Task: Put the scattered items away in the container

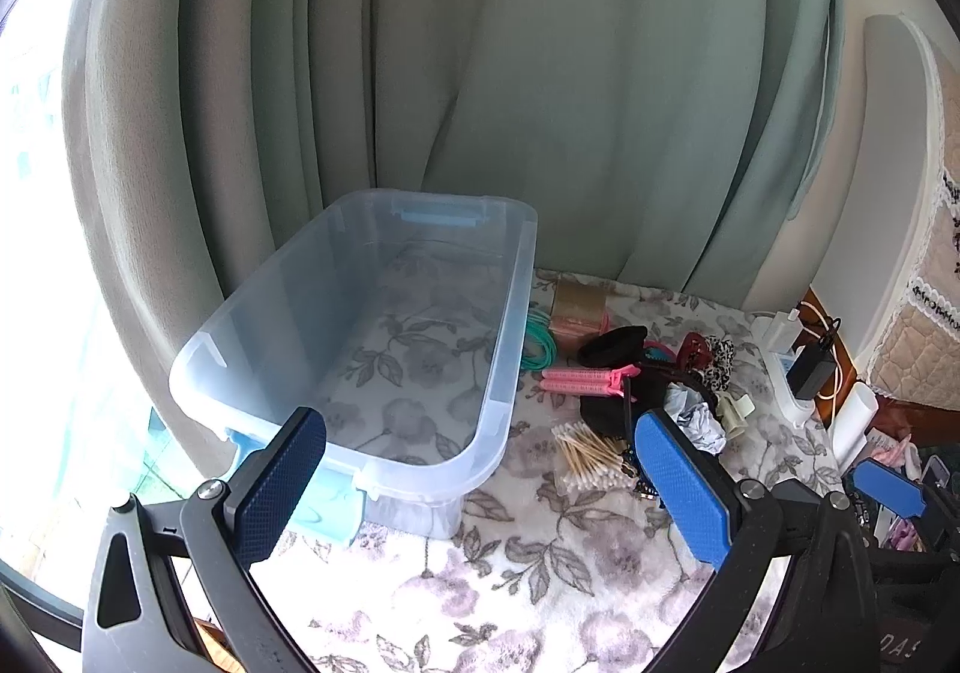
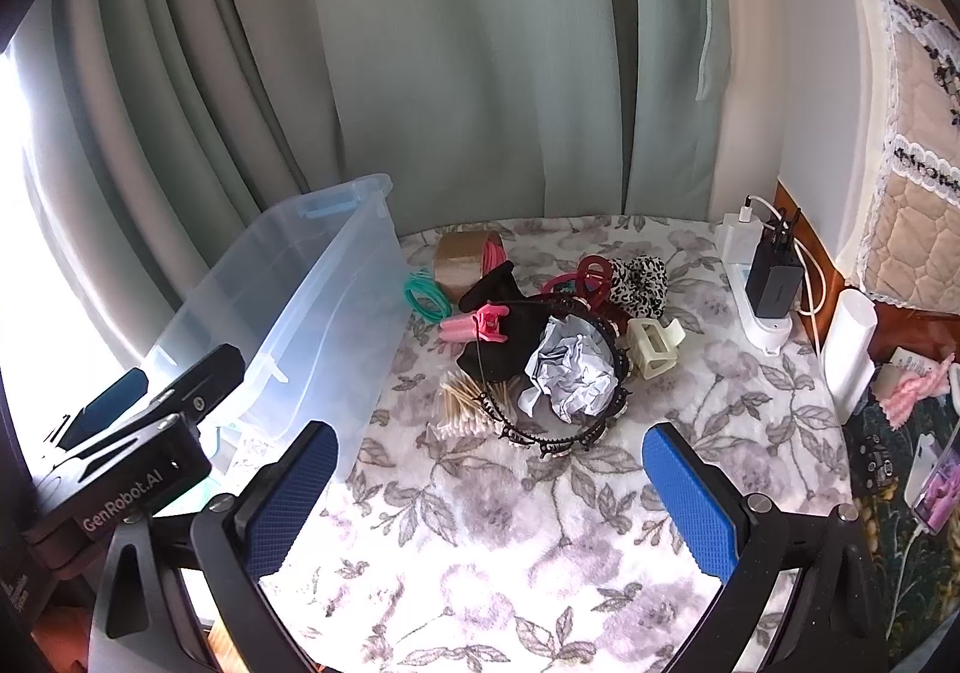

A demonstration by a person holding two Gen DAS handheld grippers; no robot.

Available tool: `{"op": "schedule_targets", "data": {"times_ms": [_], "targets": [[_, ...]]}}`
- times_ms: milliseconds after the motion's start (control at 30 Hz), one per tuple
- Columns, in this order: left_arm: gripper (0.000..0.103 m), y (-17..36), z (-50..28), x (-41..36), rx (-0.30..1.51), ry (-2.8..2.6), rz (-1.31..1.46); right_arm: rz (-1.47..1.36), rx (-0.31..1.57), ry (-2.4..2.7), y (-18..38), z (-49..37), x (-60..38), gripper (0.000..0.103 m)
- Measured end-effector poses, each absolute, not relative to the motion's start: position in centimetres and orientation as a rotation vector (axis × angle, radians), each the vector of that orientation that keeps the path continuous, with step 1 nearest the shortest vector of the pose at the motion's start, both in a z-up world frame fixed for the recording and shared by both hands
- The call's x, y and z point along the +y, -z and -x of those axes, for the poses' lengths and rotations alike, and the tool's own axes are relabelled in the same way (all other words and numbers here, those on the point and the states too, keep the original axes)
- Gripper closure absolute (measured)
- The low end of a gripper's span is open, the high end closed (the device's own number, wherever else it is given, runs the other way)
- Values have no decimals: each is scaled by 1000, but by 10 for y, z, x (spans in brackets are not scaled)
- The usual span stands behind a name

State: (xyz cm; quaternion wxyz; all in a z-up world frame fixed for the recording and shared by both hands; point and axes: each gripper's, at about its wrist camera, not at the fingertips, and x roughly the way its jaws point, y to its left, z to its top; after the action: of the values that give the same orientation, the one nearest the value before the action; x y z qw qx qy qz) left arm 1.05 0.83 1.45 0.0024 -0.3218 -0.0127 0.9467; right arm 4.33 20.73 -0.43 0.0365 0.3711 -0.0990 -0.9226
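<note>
**Both claws wide open above the tabletop, container still empty**

Green curtains (image 2: 468,60) hang behind a tabletop (image 2: 480,541) covered by a floral cloth. On its left side stands the clear plastic container (image 1: 288,313), long and rectangular with blue latches; nothing lies inside it, and the cloth pattern shows through its floor.

The left claw (image 1: 480,487) hangs near the container's front corner, its blue pads spread far apart and gripping nothing. The right claw (image 2: 489,499) hovers over bare cloth in front of the clutter, likewise spread wide and empty.

The scattered items sit in a heap just right of the container. A roll of brown tape (image 2: 459,256) lies at the back, with green hair ties (image 2: 426,298) touching the container's wall. A black cloth (image 2: 510,337) sits under pink hair rollers (image 2: 465,328). A black toothed headband (image 2: 558,436) circles a ball of crumpled paper (image 2: 570,373). Cotton swabs (image 2: 462,403) lie at the heap's front left. A leopard scrunchie (image 2: 645,283), a dark red claw clip (image 2: 594,274) and a cream claw clip (image 2: 654,346) rest on the right.
</note>
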Motion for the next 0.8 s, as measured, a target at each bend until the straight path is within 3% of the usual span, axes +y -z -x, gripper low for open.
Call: {"op": "schedule_targets", "data": {"times_ms": [300, 467, 667, 800], "targets": [[0, -29, -9, 34, -85, -2876, 913, -1107, -428, 2947, 13, -41, 269, 0], [0, -3, 3, 86, 56, -2734, 997, -1160, -498, 2974, 31, -37, 300, 0], [2, 39, 29, 116, 41, -2630, 1145, -1238, -504, 2970, 56, -26, 316, 4], [13, 64, 46, 122, 39, -2610, 1219, -1269, -541, 2943, 71, -16, 329, 5]]}}
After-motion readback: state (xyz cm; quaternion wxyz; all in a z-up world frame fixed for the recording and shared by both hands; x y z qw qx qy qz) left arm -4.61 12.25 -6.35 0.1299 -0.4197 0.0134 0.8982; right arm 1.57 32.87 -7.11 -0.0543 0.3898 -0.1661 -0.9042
